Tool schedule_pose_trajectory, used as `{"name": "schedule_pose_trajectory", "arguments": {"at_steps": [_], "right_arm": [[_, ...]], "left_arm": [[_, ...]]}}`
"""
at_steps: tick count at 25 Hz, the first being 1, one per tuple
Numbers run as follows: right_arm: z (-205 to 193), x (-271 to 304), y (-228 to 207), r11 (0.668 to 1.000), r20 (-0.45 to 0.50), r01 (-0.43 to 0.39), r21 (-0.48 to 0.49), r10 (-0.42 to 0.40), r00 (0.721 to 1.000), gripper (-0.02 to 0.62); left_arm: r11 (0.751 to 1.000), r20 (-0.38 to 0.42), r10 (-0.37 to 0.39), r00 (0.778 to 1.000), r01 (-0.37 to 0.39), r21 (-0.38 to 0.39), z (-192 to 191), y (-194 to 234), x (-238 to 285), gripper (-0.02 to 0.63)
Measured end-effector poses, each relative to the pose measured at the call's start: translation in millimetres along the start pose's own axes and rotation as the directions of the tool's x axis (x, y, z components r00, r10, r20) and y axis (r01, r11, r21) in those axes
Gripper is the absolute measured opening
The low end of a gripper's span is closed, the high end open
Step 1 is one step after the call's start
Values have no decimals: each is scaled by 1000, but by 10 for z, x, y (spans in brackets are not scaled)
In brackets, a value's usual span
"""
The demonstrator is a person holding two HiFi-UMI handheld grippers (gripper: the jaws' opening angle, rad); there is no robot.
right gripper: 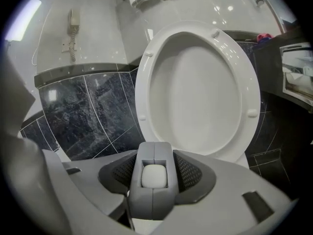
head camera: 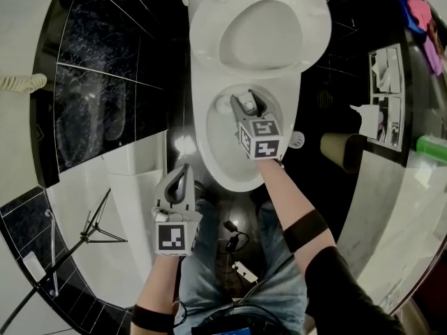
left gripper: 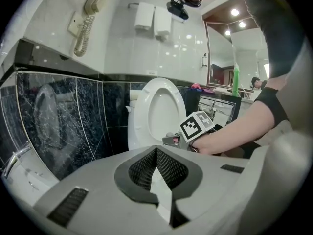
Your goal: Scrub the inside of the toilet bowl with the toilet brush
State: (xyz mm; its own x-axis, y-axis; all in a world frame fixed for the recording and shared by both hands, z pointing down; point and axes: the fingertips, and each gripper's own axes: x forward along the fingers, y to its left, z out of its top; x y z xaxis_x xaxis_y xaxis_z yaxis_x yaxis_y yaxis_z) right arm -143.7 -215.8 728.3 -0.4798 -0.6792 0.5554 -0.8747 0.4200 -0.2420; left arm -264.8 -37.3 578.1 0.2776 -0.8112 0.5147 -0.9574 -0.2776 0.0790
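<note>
Left gripper [head camera: 184,173] hovered near-left of the toilet, jaws closed together on nothing, white toilet bowl [head camera: 236,180] stood open with seat [head camera: 206,30] raised, right gripper [head camera: 246,105] over the bowl, clamped on the grey-handled toilet brush [right gripper: 154,199], brush head hidden beneath that gripper.

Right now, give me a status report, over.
Left gripper shut, empty, outside toilet bowl. Right gripper shut on toilet brush handle, above it. Seat raised, nothing blocking.
</note>
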Motion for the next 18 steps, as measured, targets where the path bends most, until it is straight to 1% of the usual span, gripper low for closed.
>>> {"name": "schedule_pose_trajectory", "arguments": {"at_steps": [4,8,12,15,18], "right_arm": [[65,-33,-259,999,30,35,40,-36,999,219],[180,-104,-606,995,64,89,49,-92,994,219],[251,-199,-868,992,73,127,6,-127,989,218],[199,-288,-980,989,56,143,-37,-141,988,218],[125,-389,-1107,986,39,162,-50,-160,986,218]], "left_arm": [[1000,-1,-9,1000,9,17,-14,-70,50,3],[1000,-9,-15,1000,16,11,-21,-181,107,2],[1000,-8,-26,1000,26,0,-6,-306,168,2],[999,-7,-36,999,36,1,20,-400,203,2],[999,-9,-46,999,46,4,47,-486,244,2]]}}
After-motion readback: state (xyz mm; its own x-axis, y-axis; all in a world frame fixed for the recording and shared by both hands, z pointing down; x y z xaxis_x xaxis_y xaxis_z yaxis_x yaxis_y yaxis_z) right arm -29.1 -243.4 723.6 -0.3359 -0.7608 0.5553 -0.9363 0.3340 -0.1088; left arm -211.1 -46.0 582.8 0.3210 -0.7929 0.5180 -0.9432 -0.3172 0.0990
